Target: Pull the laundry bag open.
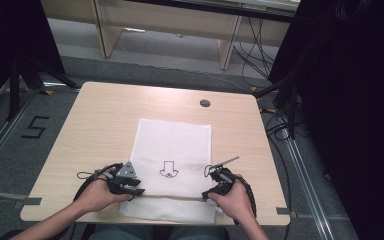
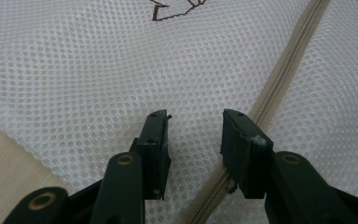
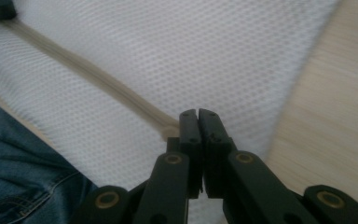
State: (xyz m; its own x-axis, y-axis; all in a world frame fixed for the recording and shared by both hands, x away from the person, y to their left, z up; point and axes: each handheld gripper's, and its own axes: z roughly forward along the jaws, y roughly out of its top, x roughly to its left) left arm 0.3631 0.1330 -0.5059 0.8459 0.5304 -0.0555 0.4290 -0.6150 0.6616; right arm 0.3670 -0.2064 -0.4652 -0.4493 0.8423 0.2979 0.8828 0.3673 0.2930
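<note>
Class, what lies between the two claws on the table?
Between the left claw and right claw lies the white mesh bag with its zipper, seen in the high view.

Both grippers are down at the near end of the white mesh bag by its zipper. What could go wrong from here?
The right gripper is shut at the beige zipper's end; what its pads pinch is hidden, so a pull may slip. The left gripper stands open over the mesh bag, pinning nothing, so the bag may slide or bunch. The bag's near edge overhangs the table and could be dragged off.
</note>
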